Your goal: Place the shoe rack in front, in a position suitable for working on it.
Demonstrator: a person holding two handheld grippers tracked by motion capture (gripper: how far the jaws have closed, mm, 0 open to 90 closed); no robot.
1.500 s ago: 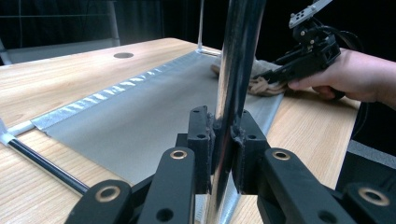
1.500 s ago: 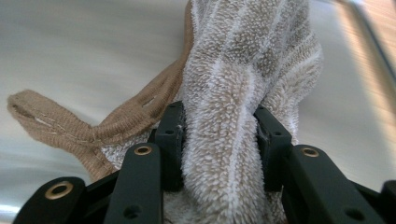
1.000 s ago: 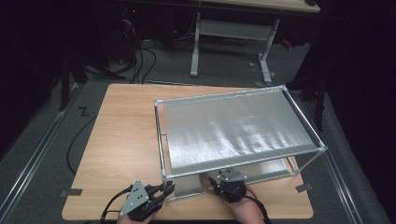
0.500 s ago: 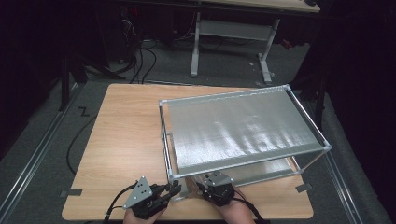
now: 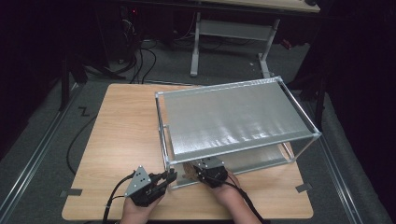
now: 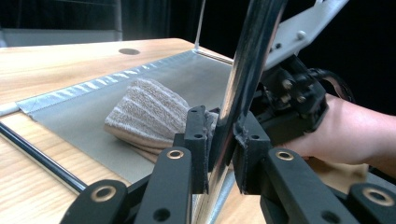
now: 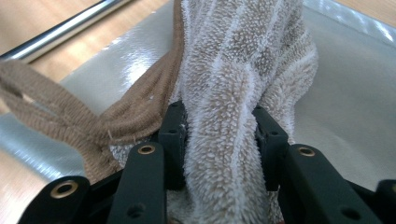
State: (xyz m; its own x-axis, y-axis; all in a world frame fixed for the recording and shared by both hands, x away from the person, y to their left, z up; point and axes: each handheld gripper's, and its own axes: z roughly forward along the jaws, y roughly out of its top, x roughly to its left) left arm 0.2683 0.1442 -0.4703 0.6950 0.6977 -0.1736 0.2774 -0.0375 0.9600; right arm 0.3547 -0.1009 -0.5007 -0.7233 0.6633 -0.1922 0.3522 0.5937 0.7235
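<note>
Since the earlier frames, both hands have shifted along the near edge of the tabletop [image 5: 116, 140], and the metal rack [image 5: 233, 116] has turned a little, its near left corner now sitting farther toward the middle of that edge. From above, the left claw [image 5: 169, 177] sits at the rack's near left corner post [image 5: 164, 140], and the right claw [image 5: 201, 169] reaches under the upper shelf just beside it. In the left gripper view the left claw [image 6: 219, 154] is narrowed on the shiny upright post [image 6: 245, 79], its two black jaws pressed against the tube on either side. Beyond it, a beige striped towel [image 6: 154, 116] lies folded on the grey lower shelf [image 6: 93, 107]; its long axis runs roughly from the post back along the shelf, away from the camera. The other gripper and the hand that holds it [image 6: 345, 135] show on the far side of the post. In the right gripper view the right claw [image 7: 217, 135] is clamped on a bunched fold of the towel [image 7: 233, 93], whose ribs run straight up between the jaws and away from the camera. A brown edging band [image 7: 93, 121] trails off to the left over the shelf [image 7: 345, 107].
</note>
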